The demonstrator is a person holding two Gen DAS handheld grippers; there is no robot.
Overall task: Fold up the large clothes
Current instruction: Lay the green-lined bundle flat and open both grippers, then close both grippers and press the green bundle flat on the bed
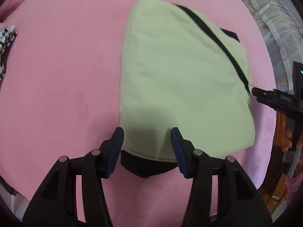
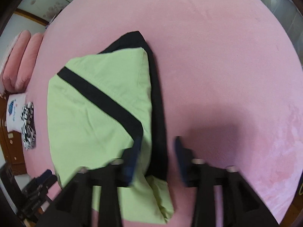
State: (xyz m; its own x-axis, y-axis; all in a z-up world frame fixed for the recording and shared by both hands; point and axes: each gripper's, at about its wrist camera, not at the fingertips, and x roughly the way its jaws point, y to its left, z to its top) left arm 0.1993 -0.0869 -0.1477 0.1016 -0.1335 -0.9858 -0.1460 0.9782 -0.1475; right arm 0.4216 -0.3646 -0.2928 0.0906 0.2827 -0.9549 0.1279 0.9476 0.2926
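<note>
A light green garment [image 1: 181, 79] with black trim lies folded into a thick block on the pink bed cover [image 1: 56, 75]. A black stripe crosses its top, and a black hem sticks out at its near edge. My left gripper [image 1: 147, 132] is open and empty, hovering over that near edge. In the right wrist view the same garment [image 2: 90, 113] lies left of centre. My right gripper [image 2: 158, 140] is open and empty above the garment's right black edge; it is blurred. The right gripper also shows in the left wrist view [image 1: 272, 98], beside the garment's right side.
Pink rolled pillows [image 2: 22, 56] lie at the bed's far left. A white pillow [image 2: 15, 111] and a black-and-white patterned cloth [image 2: 28, 126] lie near them. A wooden headboard [image 2: 7, 141] is at the left. The bed's edge [image 1: 272, 132] runs close on the right.
</note>
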